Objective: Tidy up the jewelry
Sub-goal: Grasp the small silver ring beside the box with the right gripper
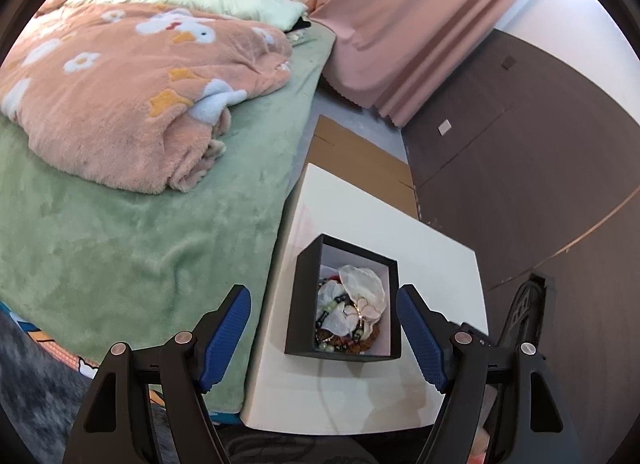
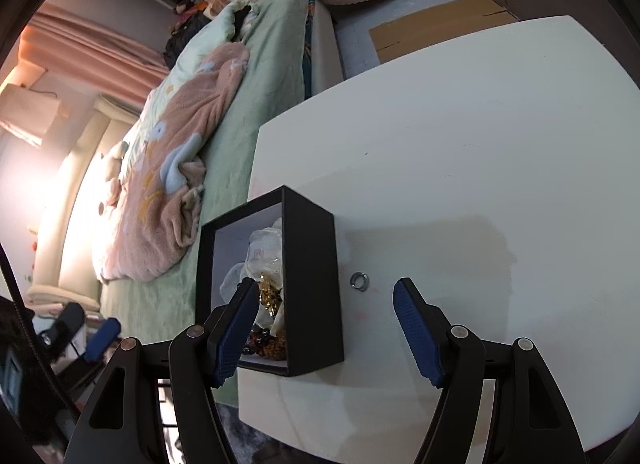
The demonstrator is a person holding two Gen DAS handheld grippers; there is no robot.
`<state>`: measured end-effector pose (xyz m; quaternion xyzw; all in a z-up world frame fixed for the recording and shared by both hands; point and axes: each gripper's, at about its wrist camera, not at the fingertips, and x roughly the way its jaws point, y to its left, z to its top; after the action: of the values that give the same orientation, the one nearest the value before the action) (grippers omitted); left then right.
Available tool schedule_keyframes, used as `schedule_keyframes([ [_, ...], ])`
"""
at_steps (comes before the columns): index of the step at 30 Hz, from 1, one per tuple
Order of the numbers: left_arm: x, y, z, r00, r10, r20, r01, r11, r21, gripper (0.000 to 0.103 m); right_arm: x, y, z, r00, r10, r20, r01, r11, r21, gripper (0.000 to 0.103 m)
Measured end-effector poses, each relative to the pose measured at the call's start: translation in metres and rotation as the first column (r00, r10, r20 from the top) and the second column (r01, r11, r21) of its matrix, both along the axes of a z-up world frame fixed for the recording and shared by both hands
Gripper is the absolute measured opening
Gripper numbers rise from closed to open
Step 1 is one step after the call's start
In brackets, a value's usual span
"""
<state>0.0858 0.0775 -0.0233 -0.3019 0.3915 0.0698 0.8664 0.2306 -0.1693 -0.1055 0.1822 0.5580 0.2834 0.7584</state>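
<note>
Our right gripper point(image 2: 326, 328) is hanging wide and empty, its blue pads straddling the small ring point(image 2: 355, 279) lying on the white table point(image 2: 480, 144) just beside the black box point(image 2: 312, 284) of jewelry; we are lowering squarely, closing gently, while the left gripper point(image 1: 324, 338) is waiting, equally wide, over the box

Box point(image 1: 343, 306): its contents form a tangled heap point(image 1: 352, 314) in which single pieces cannot be separated; the near wall hides the lower part. In the right wrist view the left finger point(image 2: 236, 328) covers part of the contents, and the right wall conceals the rest. Ring point(image 2: 355, 279): too small to tell its make. Table point(image 2: 500, 168): cut off at the right and lower edges. Dark objects point(image 2: 60, 328) at lower left are blurred and cannot be identified.
</note>
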Motion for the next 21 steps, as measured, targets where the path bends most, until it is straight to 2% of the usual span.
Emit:
schedule_keyframes([
  [6,-0.007,0.0,0.007,1.0,-0.001,0.008,0.001,1.0,0.019,0.076,0.004,-0.011,-0.002,0.999,-0.029,0.029,0.031,0.995,-0.095,0.069],
  [12,-0.014,0.007,0.007,1.0,0.023,0.007,-0.023,1.0,0.012,0.076,0.012,0.0,-0.021,1.0,-0.009,-0.007,0.007,0.983,-0.184,0.052],
  [15,-0.015,0.008,0.008,1.0,0.023,0.008,-0.023,1.0,0.016,0.076,0.009,0.014,-0.022,1.0,0.023,0.018,-0.018,0.971,-0.237,0.051],
  [18,-0.016,0.009,0.008,1.0,0.026,0.009,-0.026,1.0,0.017,0.076,0.007,0.027,-0.022,0.997,0.069,0.027,-0.06,0.967,-0.246,0.039],
  [21,-0.017,0.011,0.008,1.0,0.027,0.011,-0.027,0.999,0.016,0.076,0.009,0.028,-0.021,0.997,0.066,0.028,-0.057,0.97,-0.237,0.037],
])
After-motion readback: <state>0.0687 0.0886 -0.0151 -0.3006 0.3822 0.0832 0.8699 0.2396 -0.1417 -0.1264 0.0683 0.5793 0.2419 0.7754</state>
